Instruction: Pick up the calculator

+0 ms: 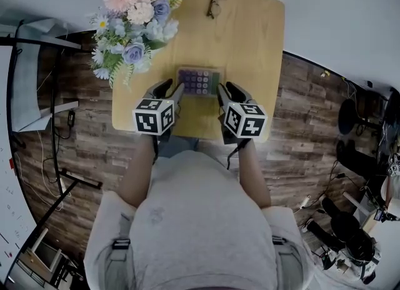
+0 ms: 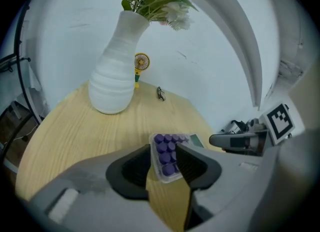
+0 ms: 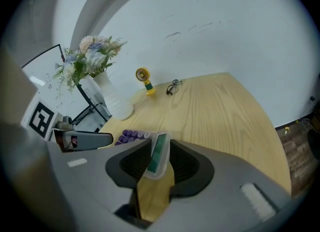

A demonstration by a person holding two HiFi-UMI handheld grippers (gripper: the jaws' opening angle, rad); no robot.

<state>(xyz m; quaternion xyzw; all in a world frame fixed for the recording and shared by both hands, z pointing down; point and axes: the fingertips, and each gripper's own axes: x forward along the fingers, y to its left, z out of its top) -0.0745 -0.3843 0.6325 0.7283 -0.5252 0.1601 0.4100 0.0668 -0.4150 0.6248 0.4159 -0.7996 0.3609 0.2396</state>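
While both grippers hang low over the near half of the wooden table point(image 1: 250, 45), I read the job as a two-ended approach on the calculator point(image 1: 199, 81). It lies flat on the tabletop, just beyond the two claws and between them. In the head view its long axis runs from side to side, so each short end faces one claw. Neither hand is nearer than the other.

On the left gripper point(image 2: 164, 146) the jaws stand partly apart. The end with the purple keys shows in the gap between their tips. On the right gripper point(image 3: 161, 140) the jaws are likewise partly apart, and the end with the green display sits in that gap. Neither claw has hold of anything, as I read it: the calculator is still flat on the wood. I cannot make out from these views whether any pad is already brushing its clear rim.

My judgement is that the coming move turns on that side-to-side axis. Each claw has to close across its own end at the same height, or the body will tip or skid along the table.

Further back on the left, a ribbed white vase point(image 2: 116, 76) holds a bunch of pink, blue and white flowers point(image 1: 134, 7). A small yellow fan point(image 3: 144, 78) and a pair of glasses point(image 1: 215, 1) lie by the far edge, well apart from the calculator.
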